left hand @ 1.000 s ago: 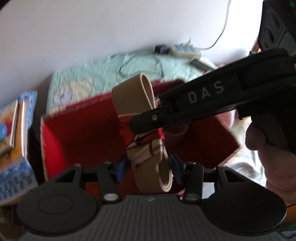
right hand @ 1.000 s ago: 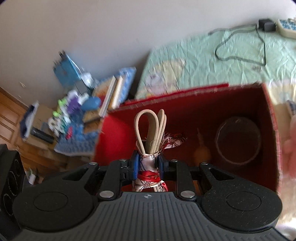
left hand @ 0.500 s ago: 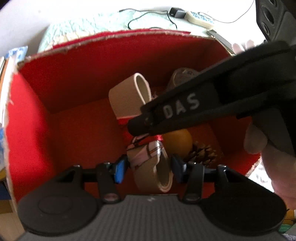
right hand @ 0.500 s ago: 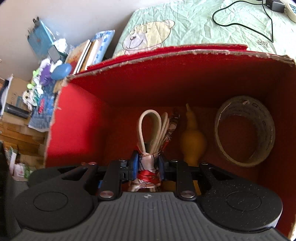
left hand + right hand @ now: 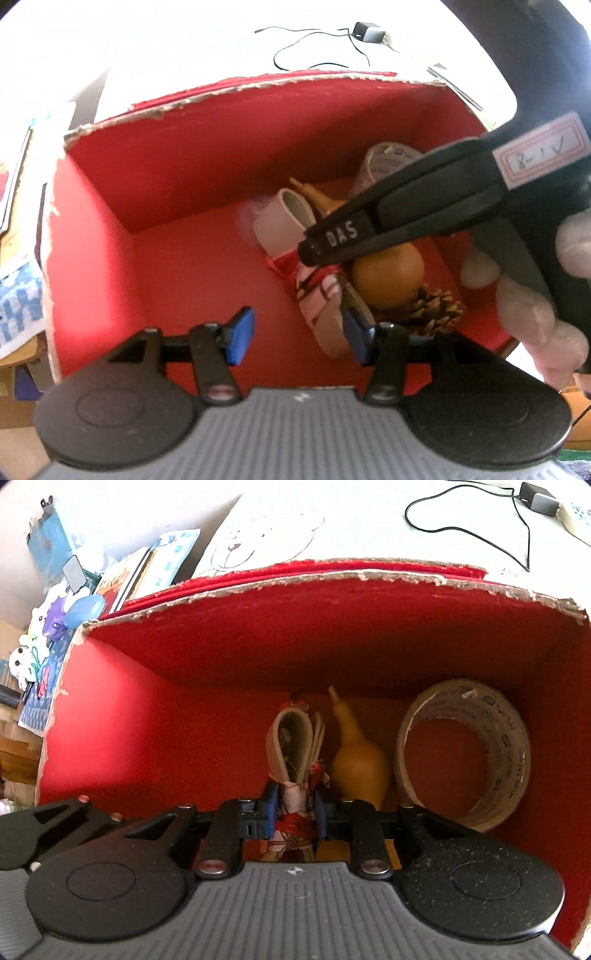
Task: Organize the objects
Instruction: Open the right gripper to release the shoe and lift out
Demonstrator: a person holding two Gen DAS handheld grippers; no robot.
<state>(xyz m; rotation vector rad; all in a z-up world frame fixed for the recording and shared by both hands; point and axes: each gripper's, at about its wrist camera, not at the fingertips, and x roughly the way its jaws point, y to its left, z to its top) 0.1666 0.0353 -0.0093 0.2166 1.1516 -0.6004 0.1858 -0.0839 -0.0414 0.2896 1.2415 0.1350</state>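
Blue pads on the left gripper stand apart over the red floor of the box; its jaws have just been opening, and only the right-hand pad lies against the near end of the folded beige band, while the other pad is clear of it. The bundle, bound at its middle with a red and white patterned cloth, lies inside the red box, toward the right half of the floor.

From the right, the right gripper reaches down into the box, held by a person's hand, with a handwritten label on its body. Its jaws are clamped on the cloth-wrapped middle of the band, whose beige loops stand up beyond the pads in the right wrist view.

Just beside the bundle lies a yellow-brown gourd, its thin neck pointing toward the far wall, and a pine cone sits near its round end. Farther right, a roll of tape stands on its edge near the right wall.

Beyond the box's torn cardboard rim, a pale sheet printed with a bear carries a black cable running to a charger. Books and small toys are piled at the far left.
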